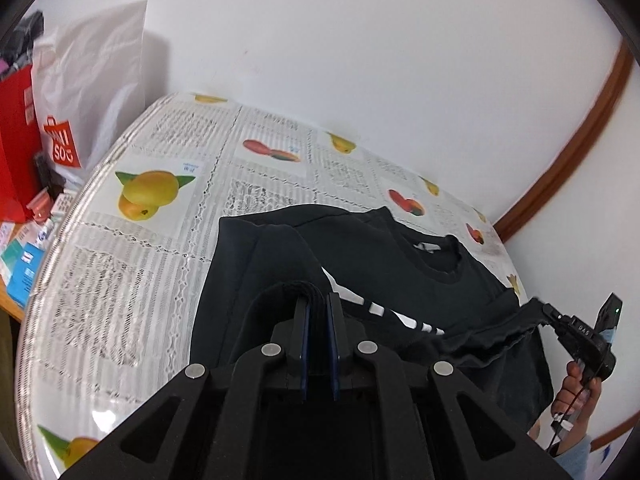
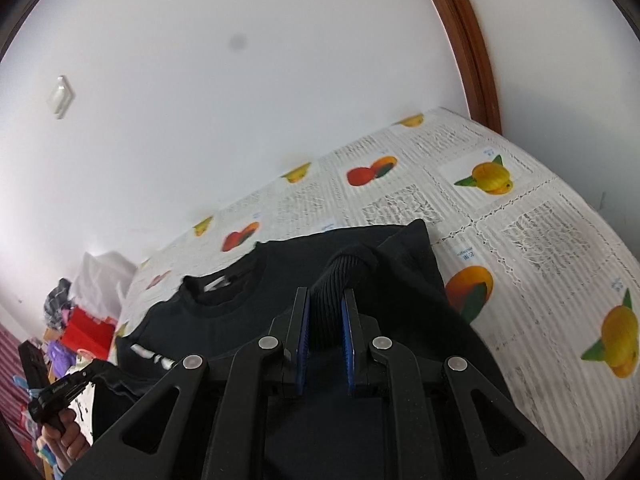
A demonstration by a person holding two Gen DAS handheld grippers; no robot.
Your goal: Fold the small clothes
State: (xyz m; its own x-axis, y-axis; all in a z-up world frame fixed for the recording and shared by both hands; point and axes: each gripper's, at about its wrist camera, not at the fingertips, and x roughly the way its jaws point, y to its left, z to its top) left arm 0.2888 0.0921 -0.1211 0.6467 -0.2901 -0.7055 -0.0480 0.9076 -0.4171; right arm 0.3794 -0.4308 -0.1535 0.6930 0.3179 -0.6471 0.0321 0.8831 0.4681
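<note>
Left black two-finger gripper [image 1: 317,304] is clamped on a ribbed cuff of the black cotton sweatshirt [image 1: 360,256]. The right gripper [image 2: 325,300] pinches the other cuff. The garment lies on the fruit-printed tablecloth [image 1: 140,240], chest lettering probably white.

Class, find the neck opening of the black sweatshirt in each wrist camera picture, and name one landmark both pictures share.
Left wrist view: the neck opening sits right of centre, beyond the left gripper.
Right wrist view: the neck opening sits left of centre, to the left of the right gripper.
Shared landmark: the brown wooden trim on the white wall.
</note>
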